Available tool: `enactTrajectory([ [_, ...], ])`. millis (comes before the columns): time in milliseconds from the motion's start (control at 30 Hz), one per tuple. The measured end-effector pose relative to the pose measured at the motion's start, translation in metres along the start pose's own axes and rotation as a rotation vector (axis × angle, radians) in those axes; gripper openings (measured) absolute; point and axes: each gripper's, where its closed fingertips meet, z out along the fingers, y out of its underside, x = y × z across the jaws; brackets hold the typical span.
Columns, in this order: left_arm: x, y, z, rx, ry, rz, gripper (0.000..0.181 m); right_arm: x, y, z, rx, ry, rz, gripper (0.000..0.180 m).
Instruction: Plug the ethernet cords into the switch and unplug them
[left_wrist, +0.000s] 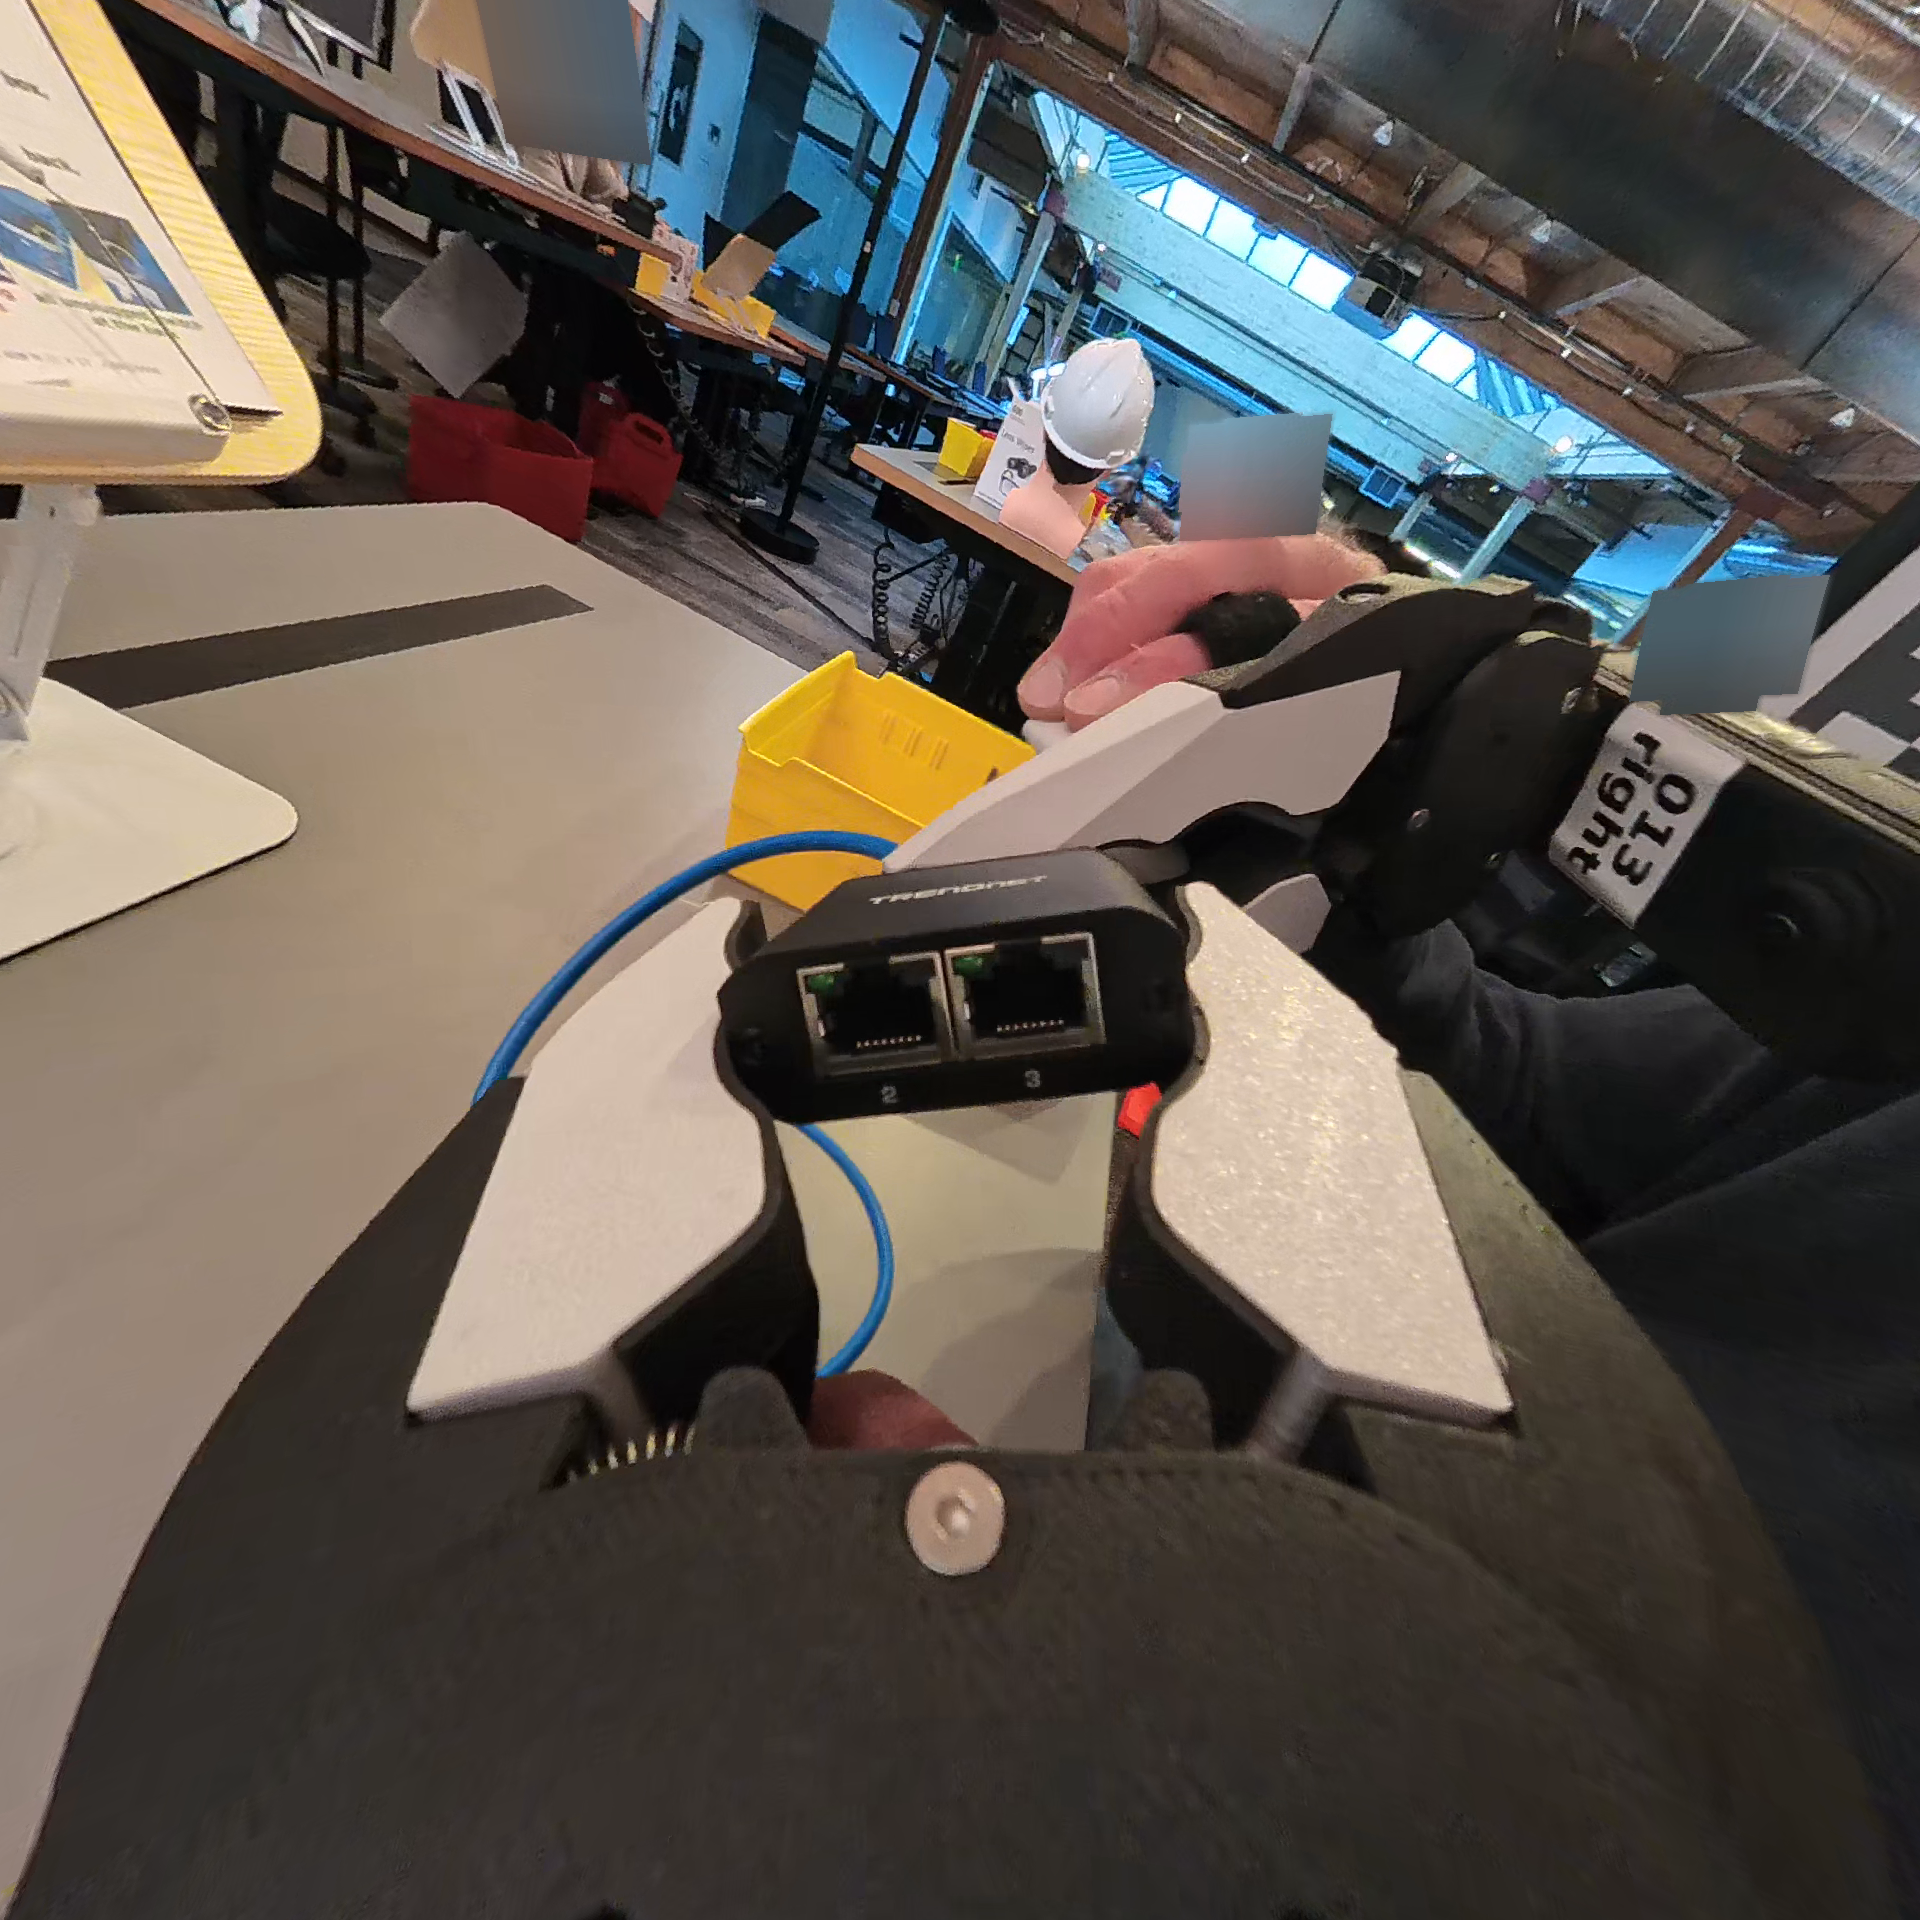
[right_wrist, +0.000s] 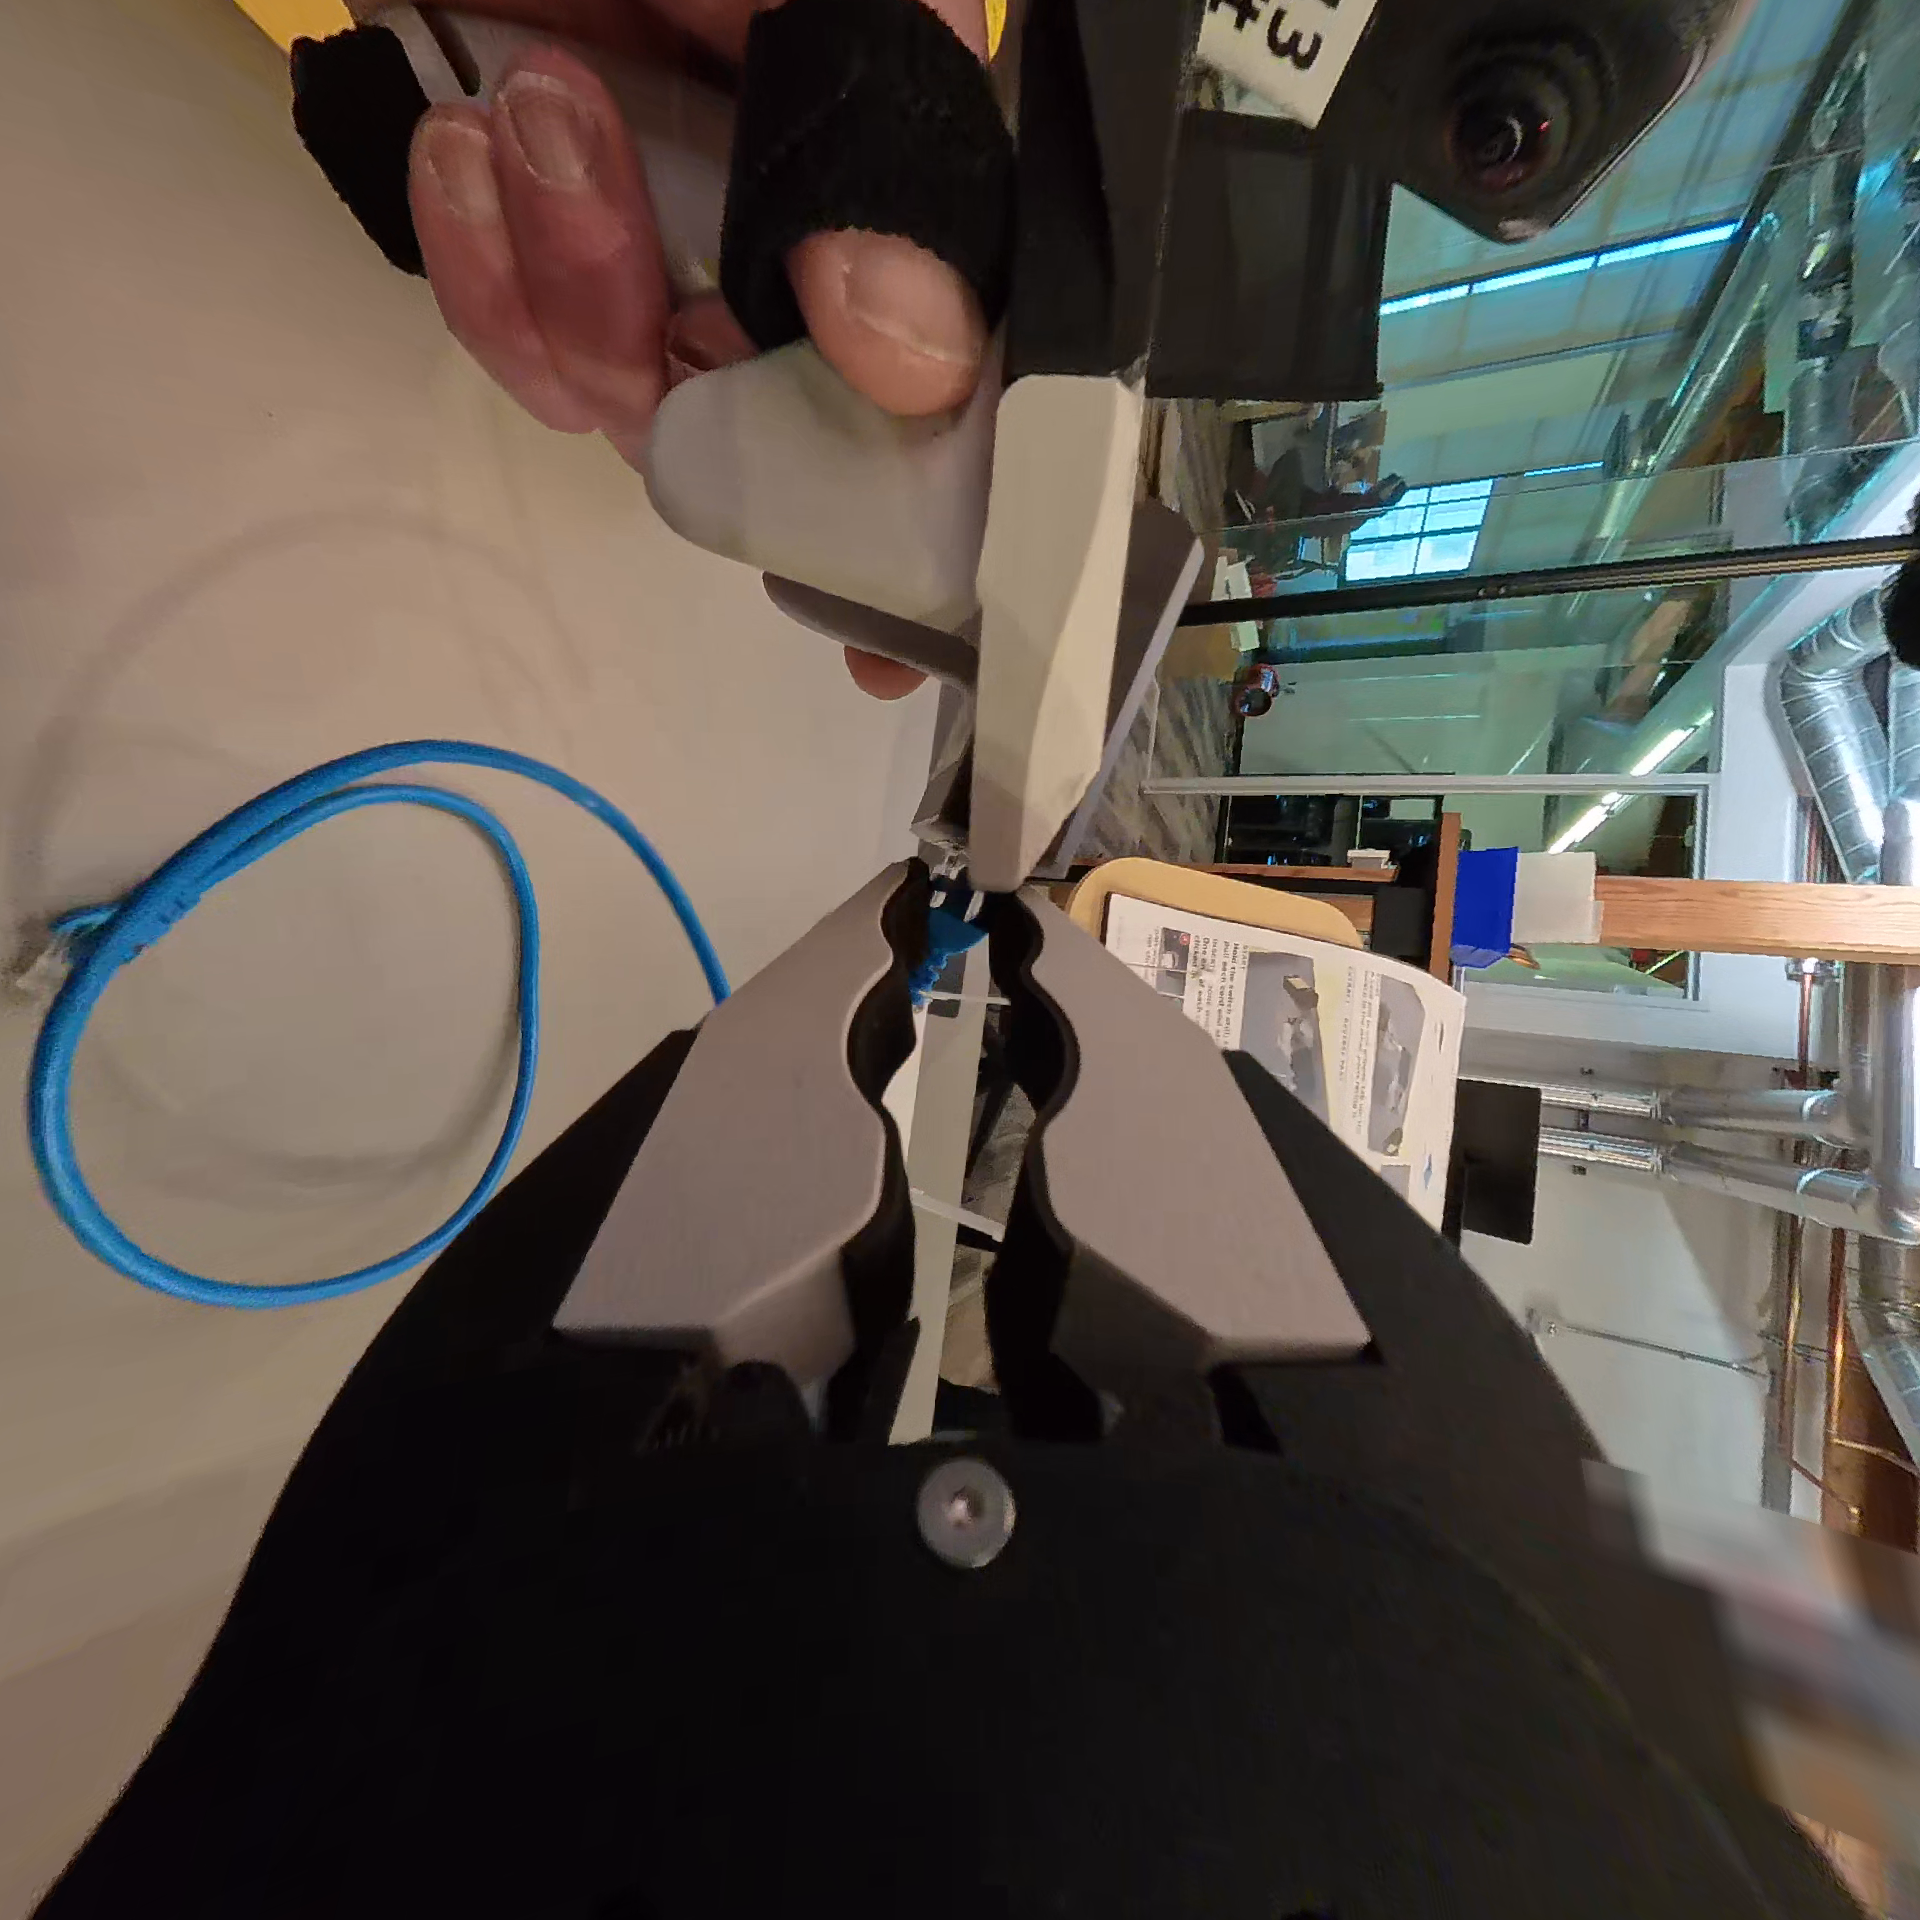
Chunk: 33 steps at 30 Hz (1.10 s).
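Observation:
My left gripper (left_wrist: 961, 920) is shut on a small black switch (left_wrist: 956, 997) and holds it above the table. Its two empty ports face the camera. My right gripper (left_wrist: 920, 852) reaches in from the right behind the switch. In the right wrist view the right gripper (right_wrist: 966, 902) is shut on the blue plug boot (right_wrist: 951, 935) of a blue ethernet cord (right_wrist: 312, 1039). The boot sits right against the left gripper's fingers (right_wrist: 1039, 675). The far side of the switch is hidden, so I cannot tell whether the plug is seated. The cord loops on the table (right_wrist: 260, 520); its free plug (right_wrist: 42, 961) lies at the left.
A yellow bin (left_wrist: 831, 769) stands on the grey table (left_wrist: 416, 779) just behind the switch. A white stand (left_wrist: 114, 821) holding an instruction sheet (left_wrist: 94, 260) is at the left. A black tape strip (left_wrist: 312, 639) crosses the table. A hand (left_wrist: 1122, 634) grips the right gripper. My two grippers' fingertips are within a few centimetres of each other.

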Motion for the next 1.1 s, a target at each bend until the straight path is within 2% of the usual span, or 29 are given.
enactTrajectory([
  [33, -0.001, 0.001, 0.001, -0.004, -0.007, 0.004, 0.072, -0.001, 0.001, 0.000, -0.003, -0.003, 0.004, 0.010],
  [367, 0.003, 0.000, 0.005, -0.026, 0.016, -0.027, 0.071, 0.004, 0.006, -0.006, 0.047, 0.003, 0.069, 0.010],
  [433, -0.003, -0.011, -0.005, 0.028, -0.006, -0.017, 0.072, 0.007, 0.030, -0.008, -0.053, 0.011, 0.066, 0.009],
  [467, -0.009, -0.021, -0.018, 0.067, -0.015, -0.025, 0.071, 0.010, 0.042, -0.014, -0.045, 0.018, 0.115, 0.009],
  [533, -0.012, -0.037, -0.035, 0.095, -0.047, 0.029, 0.071, 0.023, 0.046, -0.030, -0.008, 0.036, 0.174, 0.009],
  [600, -0.001, -0.041, -0.031, 0.079, -0.054, 0.095, 0.072, 0.035, 0.043, -0.035, 0.007, 0.055, 0.207, 0.009],
  [667, 0.004, -0.041, -0.029, 0.063, -0.068, 0.147, 0.072, 0.049, 0.059, -0.040, -0.032, 0.095, 0.241, 0.010],
  [867, -0.006, -0.047, -0.043, 0.088, -0.086, 0.151, 0.072, 0.132, 0.091, -0.108, -0.101, 0.241, 0.306, 0.010],
  [967, -0.013, -0.045, -0.045, 0.088, -0.084, 0.137, 0.072, 0.170, 0.117, -0.150, -0.202, 0.322, 0.301, 0.011],
  [1100, -0.021, -0.038, -0.045, 0.074, -0.086, 0.120, 0.072, 0.194, 0.152, -0.207, -0.355, 0.386, 0.301, 0.011],
])
